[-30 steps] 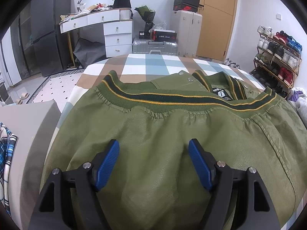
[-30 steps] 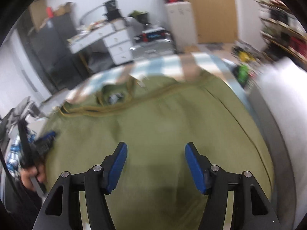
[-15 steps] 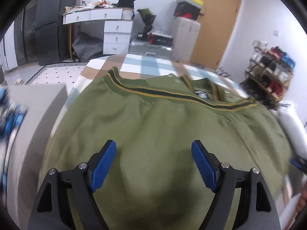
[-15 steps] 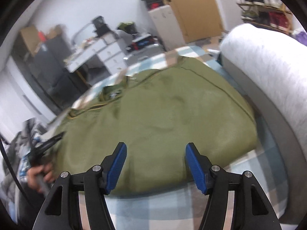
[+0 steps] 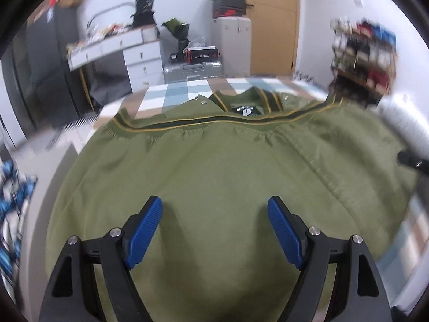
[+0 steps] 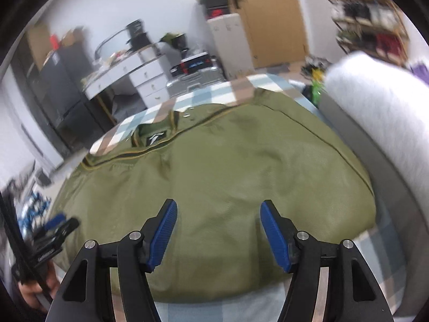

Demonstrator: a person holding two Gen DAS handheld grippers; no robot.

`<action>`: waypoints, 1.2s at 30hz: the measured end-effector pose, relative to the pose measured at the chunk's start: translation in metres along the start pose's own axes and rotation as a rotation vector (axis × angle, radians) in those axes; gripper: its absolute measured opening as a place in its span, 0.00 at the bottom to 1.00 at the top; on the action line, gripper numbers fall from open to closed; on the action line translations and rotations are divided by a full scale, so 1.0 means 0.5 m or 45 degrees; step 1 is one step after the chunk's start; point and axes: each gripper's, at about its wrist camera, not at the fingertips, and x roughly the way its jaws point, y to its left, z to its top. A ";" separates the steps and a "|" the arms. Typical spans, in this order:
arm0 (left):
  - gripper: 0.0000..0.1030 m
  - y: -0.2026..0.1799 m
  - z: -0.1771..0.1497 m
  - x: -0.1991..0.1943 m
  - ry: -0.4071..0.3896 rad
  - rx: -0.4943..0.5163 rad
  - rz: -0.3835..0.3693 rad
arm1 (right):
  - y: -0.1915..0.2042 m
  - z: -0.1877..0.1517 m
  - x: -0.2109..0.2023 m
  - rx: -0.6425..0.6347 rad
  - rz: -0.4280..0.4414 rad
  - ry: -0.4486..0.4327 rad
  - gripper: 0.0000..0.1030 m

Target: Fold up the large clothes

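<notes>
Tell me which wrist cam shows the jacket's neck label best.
Left wrist view: the neck label sits near frame centre, facing the camera, framed by the striped collar of the green jacket. The right wrist view shows the same label off to the left, skewed, its print blurred.

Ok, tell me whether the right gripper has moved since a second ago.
Yes. The right gripper pulled back toward the jacket's near edge, now visible against the checkered sheet.

No lettering is sharp enough to read.
</notes>
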 end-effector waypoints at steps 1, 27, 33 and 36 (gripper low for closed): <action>0.75 0.000 -0.002 0.011 0.011 0.013 0.018 | 0.008 0.000 0.009 -0.030 0.010 0.008 0.63; 0.98 0.057 -0.022 0.044 0.109 -0.191 -0.112 | -0.166 -0.139 -0.092 0.387 0.099 0.023 0.78; 0.99 0.059 -0.022 0.043 0.111 -0.192 -0.114 | -0.216 -0.150 -0.066 0.607 0.241 0.011 0.79; 0.99 0.058 -0.022 0.043 0.110 -0.192 -0.116 | -0.214 -0.135 -0.035 0.609 0.241 0.014 0.79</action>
